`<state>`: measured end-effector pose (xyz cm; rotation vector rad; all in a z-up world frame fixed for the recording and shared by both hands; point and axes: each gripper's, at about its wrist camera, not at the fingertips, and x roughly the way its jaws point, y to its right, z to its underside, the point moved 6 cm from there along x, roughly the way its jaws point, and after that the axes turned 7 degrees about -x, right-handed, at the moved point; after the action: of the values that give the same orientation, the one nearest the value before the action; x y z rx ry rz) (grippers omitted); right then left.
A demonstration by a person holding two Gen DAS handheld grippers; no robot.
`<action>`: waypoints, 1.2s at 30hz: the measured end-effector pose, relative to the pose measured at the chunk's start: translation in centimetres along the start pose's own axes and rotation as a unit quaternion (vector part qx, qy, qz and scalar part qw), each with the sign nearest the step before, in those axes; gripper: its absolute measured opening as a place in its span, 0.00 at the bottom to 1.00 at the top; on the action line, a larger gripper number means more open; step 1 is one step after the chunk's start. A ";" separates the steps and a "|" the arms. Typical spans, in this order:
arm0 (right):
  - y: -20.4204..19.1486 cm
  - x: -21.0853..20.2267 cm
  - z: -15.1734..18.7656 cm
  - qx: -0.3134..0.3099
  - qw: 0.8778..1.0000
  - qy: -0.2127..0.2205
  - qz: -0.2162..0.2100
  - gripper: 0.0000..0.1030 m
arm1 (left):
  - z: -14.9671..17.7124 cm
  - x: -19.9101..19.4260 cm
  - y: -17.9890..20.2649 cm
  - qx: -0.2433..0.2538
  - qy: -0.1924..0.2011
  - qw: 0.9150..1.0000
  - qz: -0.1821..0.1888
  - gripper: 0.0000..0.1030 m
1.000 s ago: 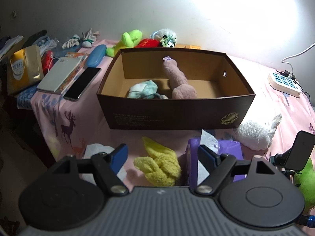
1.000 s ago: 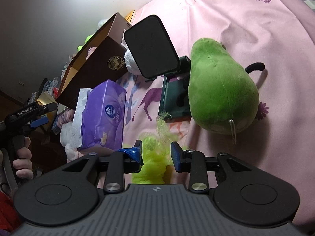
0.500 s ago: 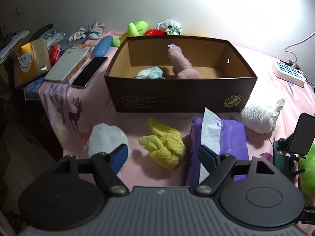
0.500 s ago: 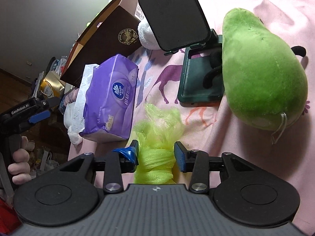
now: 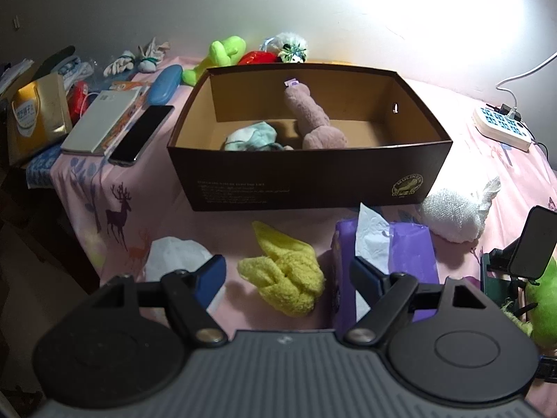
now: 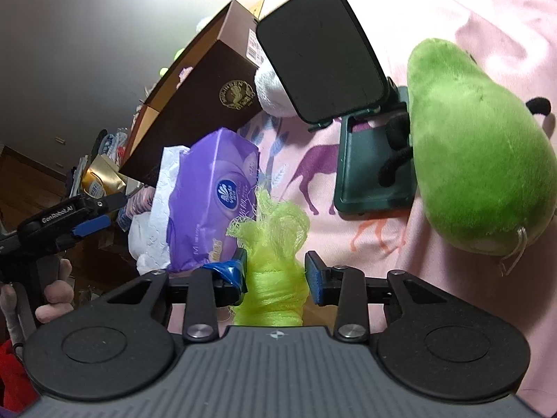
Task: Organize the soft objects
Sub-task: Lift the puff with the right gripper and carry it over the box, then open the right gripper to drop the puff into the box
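Note:
My left gripper (image 5: 287,271) hangs open over a yellow fluffy cloth (image 5: 289,289) on the pink sheet, touching nothing. Behind the cloth stands an open brown box (image 5: 313,181) with a pink plush (image 5: 313,118) and a teal cloth (image 5: 254,136) inside. My right gripper (image 6: 275,271) has a lime mesh puff (image 6: 275,230) between its blue pads. The jaws are closing and the pads press on both sides of the puff. A green pear plush (image 6: 477,146) lies to its right. A white mesh bundle (image 5: 452,216) rests by the box's right corner.
A purple tissue pack (image 5: 410,247) and a white crumpled bag (image 5: 174,254) flank the yellow cloth. A dark phone on a green stand (image 6: 320,69) sits beside the pear plush. More plush toys (image 5: 226,52), a book, a phone and a power strip (image 5: 501,129) surround the box.
The right gripper has slid forward along the lime puff, so more of it sits between the fingers; the jaws widened, then narrowed again. The left view tilted slightly; its jaws stayed wide.

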<state>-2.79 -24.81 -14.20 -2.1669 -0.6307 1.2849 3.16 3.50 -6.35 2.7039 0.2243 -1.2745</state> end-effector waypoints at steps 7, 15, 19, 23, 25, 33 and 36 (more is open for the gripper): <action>-5.2 -1.9 -5.0 -0.050 0.996 0.064 -0.028 0.18 | -1.7 1.1 -1.2 0.005 0.001 1.000 0.017 0.81; -12.0 -2.0 -16.1 -0.139 0.978 0.154 -0.026 0.18 | -2.1 2.8 -4.2 0.002 -0.014 1.000 0.027 0.81; -13.5 1.3 -20.7 -0.153 0.974 0.165 -0.005 0.18 | -2.0 3.4 -5.8 0.003 -0.019 0.999 0.027 0.81; -13.9 6.2 -24.3 -0.161 0.975 0.149 0.027 0.18 | -1.7 3.9 -7.4 0.000 -0.028 0.999 0.024 0.81; -13.7 8.8 -25.5 -0.170 0.975 0.134 0.055 0.18 | -1.6 4.1 -8.2 -0.003 -0.032 0.999 0.023 0.81; -12.2 17.8 -27.9 -0.199 0.967 0.057 0.149 0.18 | -1.3 4.9 -11.1 -0.020 -0.040 0.999 0.013 0.81; -11.7 20.0 -27.8 -0.209 0.962 0.030 0.171 0.17 | -1.2 5.1 -12.1 -0.029 -0.043 0.999 0.009 0.81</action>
<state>29.33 -9.30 -8.19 -2.7479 -0.5562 1.3428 4.95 15.95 -10.35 2.5903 0.2220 -1.3533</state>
